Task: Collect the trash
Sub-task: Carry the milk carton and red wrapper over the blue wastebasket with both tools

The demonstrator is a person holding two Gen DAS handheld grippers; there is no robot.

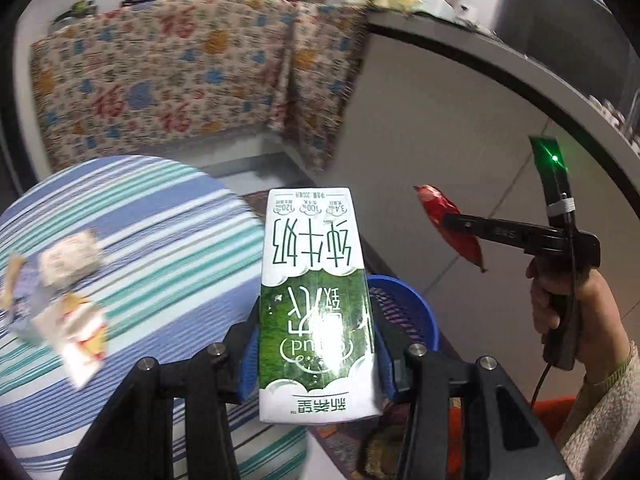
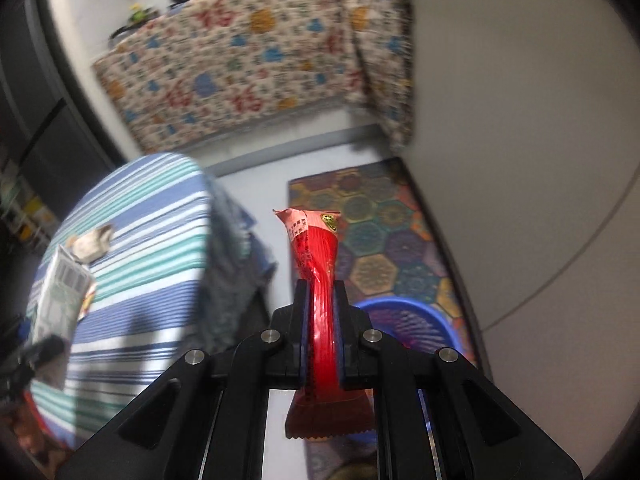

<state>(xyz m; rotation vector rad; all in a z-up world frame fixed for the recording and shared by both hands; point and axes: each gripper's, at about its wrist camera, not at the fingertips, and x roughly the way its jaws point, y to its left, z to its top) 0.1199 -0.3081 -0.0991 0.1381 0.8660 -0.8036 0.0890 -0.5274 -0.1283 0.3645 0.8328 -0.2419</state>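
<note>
My left gripper (image 1: 316, 340) is shut on a green and white milk carton (image 1: 312, 264), its blue pads pressing both sides; the carton stands upright in front of the camera. The same carton (image 2: 60, 292) shows blurred at the left of the right wrist view, over the table. My right gripper (image 2: 322, 292) is shut on a red snack wrapper (image 2: 316, 248), which sticks out above and below the jaws. From the left wrist, that right gripper (image 1: 448, 220) and its red wrapper (image 1: 434, 204) hang in the air to the right. A blue mesh basket (image 1: 404, 312) (image 2: 408, 320) sits on the floor just beyond both grippers.
A round table with a blue, teal and white striped cloth (image 1: 152, 232) (image 2: 152, 260) is at the left, with several crumpled wrappers (image 1: 70, 260) on it. A patterned rug (image 2: 380, 240) lies under the basket. A floral-covered counter (image 1: 160, 80) stands behind. A hand and sleeve (image 1: 576, 312) hold the right gripper.
</note>
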